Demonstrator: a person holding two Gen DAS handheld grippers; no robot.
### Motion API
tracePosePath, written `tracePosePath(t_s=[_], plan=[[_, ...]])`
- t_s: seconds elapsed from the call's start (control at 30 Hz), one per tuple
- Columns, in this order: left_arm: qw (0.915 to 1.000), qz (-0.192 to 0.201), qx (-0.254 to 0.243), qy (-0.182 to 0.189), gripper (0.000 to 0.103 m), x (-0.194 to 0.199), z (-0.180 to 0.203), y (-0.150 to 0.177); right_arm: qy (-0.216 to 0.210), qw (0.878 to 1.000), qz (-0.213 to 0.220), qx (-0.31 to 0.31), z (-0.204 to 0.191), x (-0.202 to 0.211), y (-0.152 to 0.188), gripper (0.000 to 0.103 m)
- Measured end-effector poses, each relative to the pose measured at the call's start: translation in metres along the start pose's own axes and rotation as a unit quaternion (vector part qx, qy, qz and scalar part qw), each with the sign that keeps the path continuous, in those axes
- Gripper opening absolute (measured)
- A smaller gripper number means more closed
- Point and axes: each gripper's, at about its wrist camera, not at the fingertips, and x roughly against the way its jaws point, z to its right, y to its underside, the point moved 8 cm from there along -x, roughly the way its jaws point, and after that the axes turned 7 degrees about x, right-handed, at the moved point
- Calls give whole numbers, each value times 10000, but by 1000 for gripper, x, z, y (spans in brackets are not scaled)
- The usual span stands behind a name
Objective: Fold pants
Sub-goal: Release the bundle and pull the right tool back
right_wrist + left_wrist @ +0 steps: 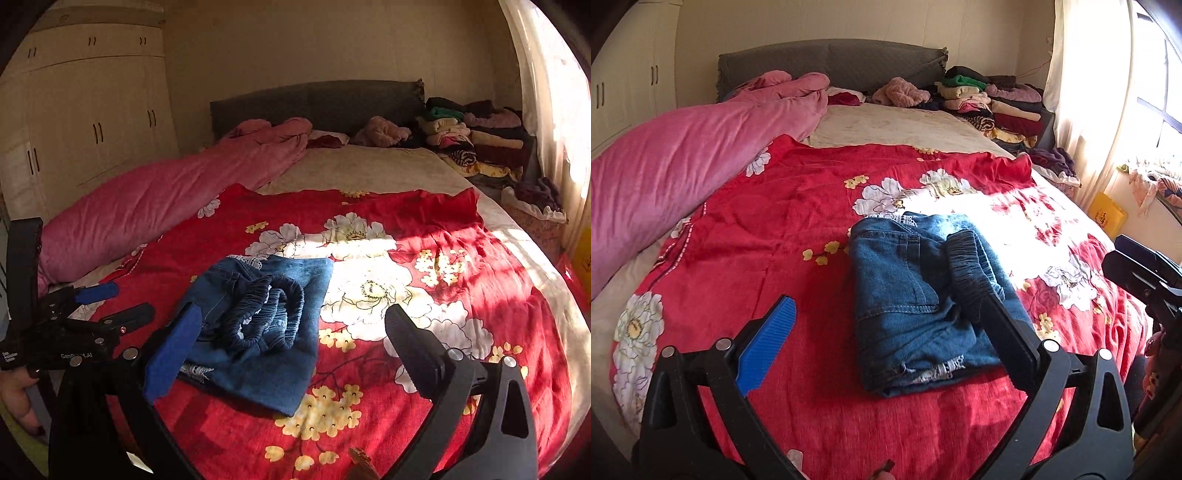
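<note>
**Both grippers wide and empty above the folded pants**

My left gripper (890, 354) has its jaws spread wide, and nothing is between the pads. In the left wrist view its blue pad is on one side and the black finger on the other, and the black finger only passes in front of the cloth. My right gripper (295, 350) stands wide apart in the same way and holds nothing.

The pants (923, 299) are blue denim and lie folded into a compact packet on the red floral blanket (775, 229), near the foot edge of the bed (894, 125), about in the middle of its width. The elastic waistband (266, 321) is bunched on top of the packet, and a frayed white hem shows at the near edge.

Sunlight falls on the blanket just beside the pants, toward the window side. Along the opposite side edge of the bed lies a long pink duvet (683, 155). At the head corner near the window I see stacks of folded clothes (993, 103), against the grey headboard (831, 62). A cream wardrobe (92, 107) stands by the wall beyond the duvet.
</note>
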Motion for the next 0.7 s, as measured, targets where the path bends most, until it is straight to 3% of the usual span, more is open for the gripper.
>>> tracePosePath(t_s=[0.4, 0.7], plan=[[9999, -114, -30, -92, 94, 20, -9, 36, 123, 9998, 27, 178, -12, 28, 25, 99], [9994, -283, 188, -108, 94, 17, -21, 68, 232, 9988, -428, 59, -11, 16, 70, 99]])
